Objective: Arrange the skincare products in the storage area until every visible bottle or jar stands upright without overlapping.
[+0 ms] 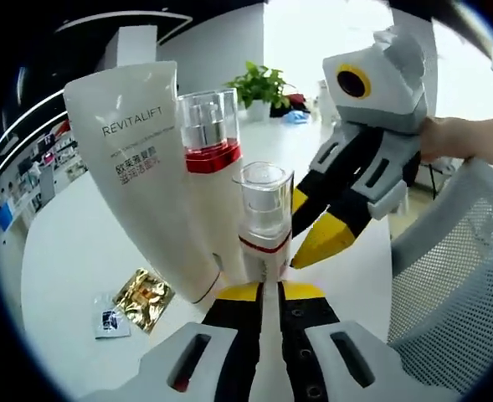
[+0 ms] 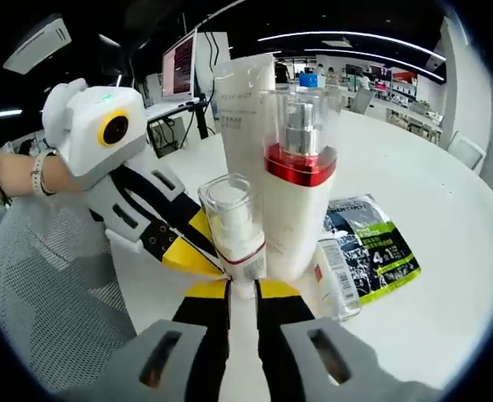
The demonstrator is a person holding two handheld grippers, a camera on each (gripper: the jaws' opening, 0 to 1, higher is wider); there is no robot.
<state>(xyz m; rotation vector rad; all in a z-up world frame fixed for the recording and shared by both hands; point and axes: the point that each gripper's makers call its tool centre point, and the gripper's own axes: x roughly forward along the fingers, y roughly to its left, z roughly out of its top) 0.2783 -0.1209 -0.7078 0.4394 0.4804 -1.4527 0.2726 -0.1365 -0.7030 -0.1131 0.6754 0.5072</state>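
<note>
Round white table (image 1: 79, 251) bearing, upright and touching, a white REVITALIFT squeeze tube (image 1: 141, 159), a red-banded white pump bottle (image 1: 211, 159) and a small clear-capped white pump bottle (image 1: 263, 222). Left gripper (image 1: 269, 289) and right gripper (image 2: 242, 289) each stand narrowly parted astride the small bottle's base; whether they grip it cannot be told. Green-black sachet (image 2: 372, 247) lies nearby.

From my right gripper view, the tall pump bottle (image 2: 300, 180) hides most of the white tube (image 2: 244, 109) behind it, whose lettering is too small to read. The small pump bottle (image 2: 233, 226) covers the left tool (image 2: 197, 255)'s tips, so I cannot tell their grip. A clear bottle (image 2: 336, 278) lies partly hidden beside the tall one.
</note>
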